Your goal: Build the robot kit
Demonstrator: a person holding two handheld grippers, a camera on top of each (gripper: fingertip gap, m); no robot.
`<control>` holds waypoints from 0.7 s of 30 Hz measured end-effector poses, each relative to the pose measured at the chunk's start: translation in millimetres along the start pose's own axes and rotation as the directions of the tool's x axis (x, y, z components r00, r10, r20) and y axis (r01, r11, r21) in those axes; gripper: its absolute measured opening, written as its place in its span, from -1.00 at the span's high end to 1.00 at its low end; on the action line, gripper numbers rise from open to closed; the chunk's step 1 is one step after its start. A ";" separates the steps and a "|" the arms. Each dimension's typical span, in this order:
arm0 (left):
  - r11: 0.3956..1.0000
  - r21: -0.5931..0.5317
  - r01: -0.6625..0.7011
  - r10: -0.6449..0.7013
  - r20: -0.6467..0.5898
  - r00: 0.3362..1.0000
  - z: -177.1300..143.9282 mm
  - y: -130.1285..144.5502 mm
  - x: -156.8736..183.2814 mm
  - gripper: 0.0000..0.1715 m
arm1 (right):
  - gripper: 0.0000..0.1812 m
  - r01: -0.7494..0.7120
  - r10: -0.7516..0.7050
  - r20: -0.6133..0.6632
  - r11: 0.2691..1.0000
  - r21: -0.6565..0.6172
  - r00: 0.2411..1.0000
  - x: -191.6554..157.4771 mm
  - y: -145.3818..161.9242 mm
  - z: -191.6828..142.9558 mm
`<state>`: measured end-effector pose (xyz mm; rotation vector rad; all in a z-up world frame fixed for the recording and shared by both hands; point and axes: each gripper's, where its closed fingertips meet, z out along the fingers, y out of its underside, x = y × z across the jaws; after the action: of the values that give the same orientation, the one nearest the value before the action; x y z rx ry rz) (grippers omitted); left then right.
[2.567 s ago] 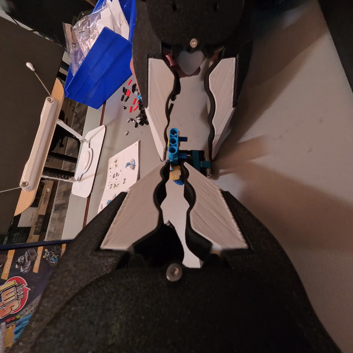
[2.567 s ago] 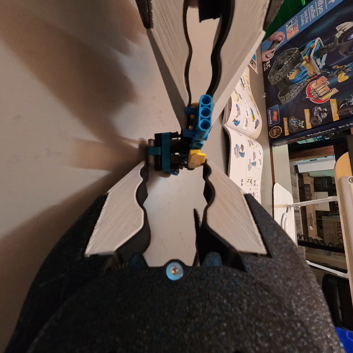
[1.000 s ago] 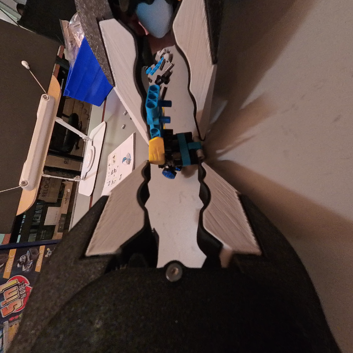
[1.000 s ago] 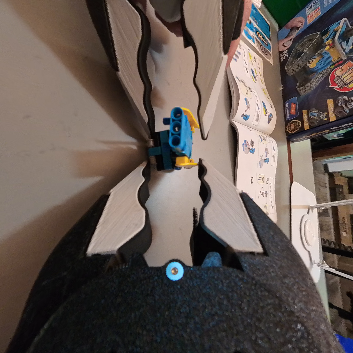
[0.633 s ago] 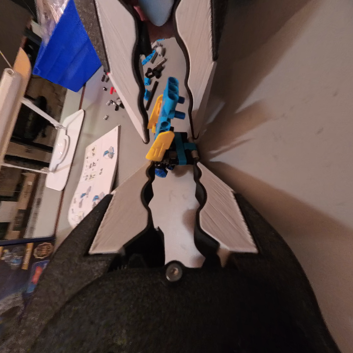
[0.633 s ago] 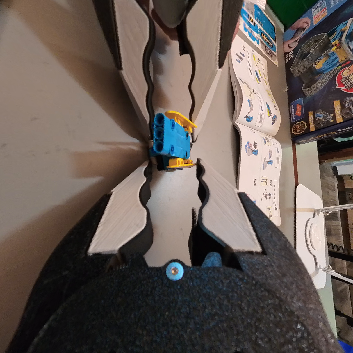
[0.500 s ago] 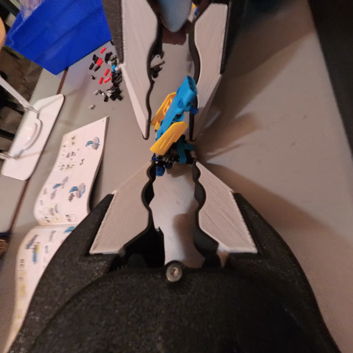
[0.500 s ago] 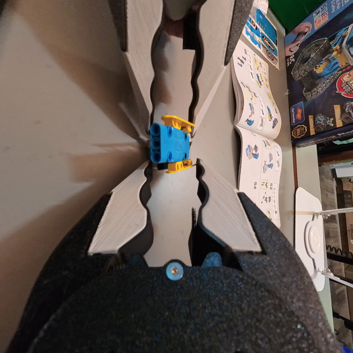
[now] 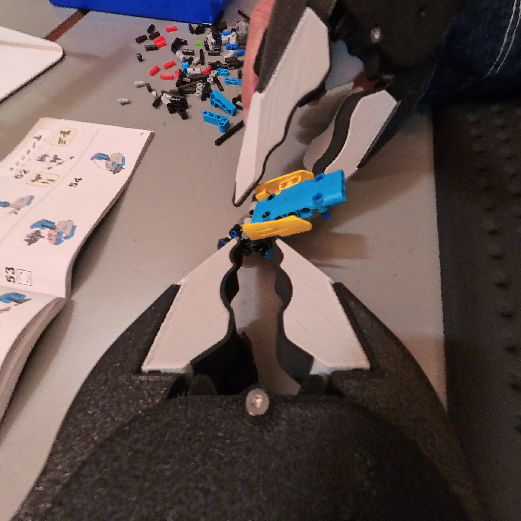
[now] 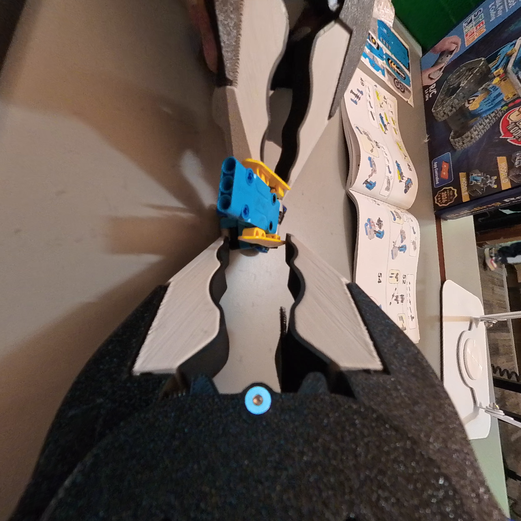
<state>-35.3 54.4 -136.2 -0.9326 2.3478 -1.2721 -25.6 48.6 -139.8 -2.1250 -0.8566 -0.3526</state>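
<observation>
Between both hand-held grippers (image 9: 255, 244) (image 10: 255, 239), each clamped on it, a blue-yellow brick model (image 9: 293, 203).

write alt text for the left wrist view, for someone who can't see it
The left claw grips a small blue and yellow brick assembly above a grey table, with the right claw closed on its far end. An open instruction booklet lies left, and loose small bricks are scattered behind.

two grippers (image 9: 255, 246) (image 10: 253, 239), one brick model (image 9: 293, 203), one booklet (image 9: 56, 203)
</observation>
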 end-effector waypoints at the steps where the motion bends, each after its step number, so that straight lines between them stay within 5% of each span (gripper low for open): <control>1: 1.000 0.001 0.029 -0.029 -0.019 0.999 -0.2 -0.1 -0.2 0.78 | 0.56 -0.005 0.005 0.004 1.000 0.001 1.000 -0.1 -0.2 0.3; 8: 0.990 -0.006 0.143 -0.142 -0.168 0.976 -7.4 0.0 1.5 0.83 | 0.56 0.009 -0.007 0.047 0.999 -0.042 0.999 -1.0 -1.0 2.6; 14: 0.996 -0.002 0.094 -0.093 -0.149 0.984 -8.2 -0.3 0.4 0.83 | 0.56 0.013 -0.008 0.068 0.998 -0.067 0.998 0.8 0.0 3.9; 21: 0.986 -0.158 0.056 -0.090 -0.217 0.972 -13.3 6.3 1.5 0.85 | 0.56 0.056 -0.048 0.091 0.995 -0.084 0.995 -1.1 -4.4 6.0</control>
<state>-46.1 64.2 -134.0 -0.9747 2.6374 -1.3021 -29.6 54.6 -141.6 -2.2158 -0.9647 -0.3295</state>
